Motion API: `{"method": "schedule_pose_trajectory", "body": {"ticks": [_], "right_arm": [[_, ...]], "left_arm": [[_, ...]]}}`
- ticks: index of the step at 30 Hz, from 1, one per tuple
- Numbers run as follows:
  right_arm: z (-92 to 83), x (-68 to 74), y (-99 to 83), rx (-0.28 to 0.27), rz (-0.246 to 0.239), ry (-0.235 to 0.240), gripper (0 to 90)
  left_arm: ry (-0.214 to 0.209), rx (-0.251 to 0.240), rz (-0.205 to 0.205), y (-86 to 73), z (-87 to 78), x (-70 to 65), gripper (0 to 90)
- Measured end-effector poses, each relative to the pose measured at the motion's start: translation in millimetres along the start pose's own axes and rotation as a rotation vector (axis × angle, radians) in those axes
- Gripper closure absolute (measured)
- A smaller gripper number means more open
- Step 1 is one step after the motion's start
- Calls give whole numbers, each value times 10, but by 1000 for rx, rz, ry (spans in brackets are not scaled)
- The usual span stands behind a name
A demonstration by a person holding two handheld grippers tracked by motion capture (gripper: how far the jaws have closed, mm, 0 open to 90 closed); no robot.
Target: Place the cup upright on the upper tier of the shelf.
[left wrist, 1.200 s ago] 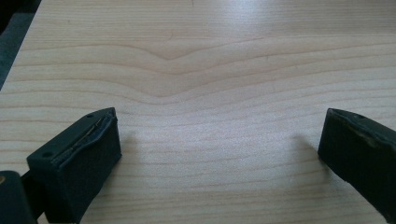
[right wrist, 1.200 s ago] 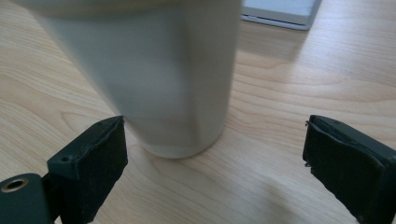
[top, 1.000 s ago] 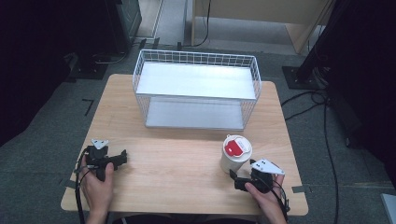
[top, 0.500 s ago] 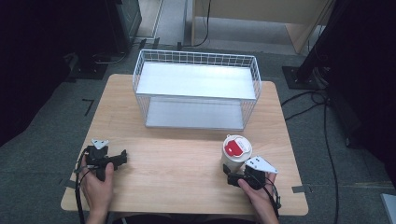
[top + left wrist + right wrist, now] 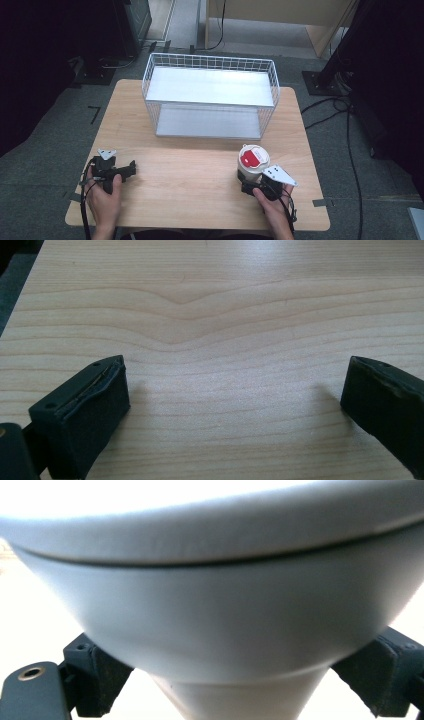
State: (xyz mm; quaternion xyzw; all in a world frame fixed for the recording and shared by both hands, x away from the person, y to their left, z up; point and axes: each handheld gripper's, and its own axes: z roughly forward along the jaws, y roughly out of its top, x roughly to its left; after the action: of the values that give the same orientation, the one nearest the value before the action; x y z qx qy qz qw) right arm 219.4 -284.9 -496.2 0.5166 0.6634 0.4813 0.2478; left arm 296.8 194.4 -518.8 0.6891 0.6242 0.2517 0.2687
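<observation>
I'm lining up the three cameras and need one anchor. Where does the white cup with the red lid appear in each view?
High view: the cup stands at the table's lower right, just ahead of the right gripper.
Left gripper view: not in it; bare wood between open jaws.
Right gripper view: its white wall looms close between the jaws.
Shared landmark: the light wood tabletop.
</observation>
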Motion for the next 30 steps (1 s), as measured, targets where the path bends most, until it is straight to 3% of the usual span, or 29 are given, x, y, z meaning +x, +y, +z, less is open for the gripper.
{"method": "schedule_pose_trajectory", "body": {"ticks": [19, 30], "right_arm": [[81, 111, 54, -95, 20, -42, 71], [137, 209, 87, -106, 30, -94, 57]], "left_arm": [[0, -1, -1, 4, 4, -1, 0], [0, 0, -2, 5, 5, -2, 0]]}}
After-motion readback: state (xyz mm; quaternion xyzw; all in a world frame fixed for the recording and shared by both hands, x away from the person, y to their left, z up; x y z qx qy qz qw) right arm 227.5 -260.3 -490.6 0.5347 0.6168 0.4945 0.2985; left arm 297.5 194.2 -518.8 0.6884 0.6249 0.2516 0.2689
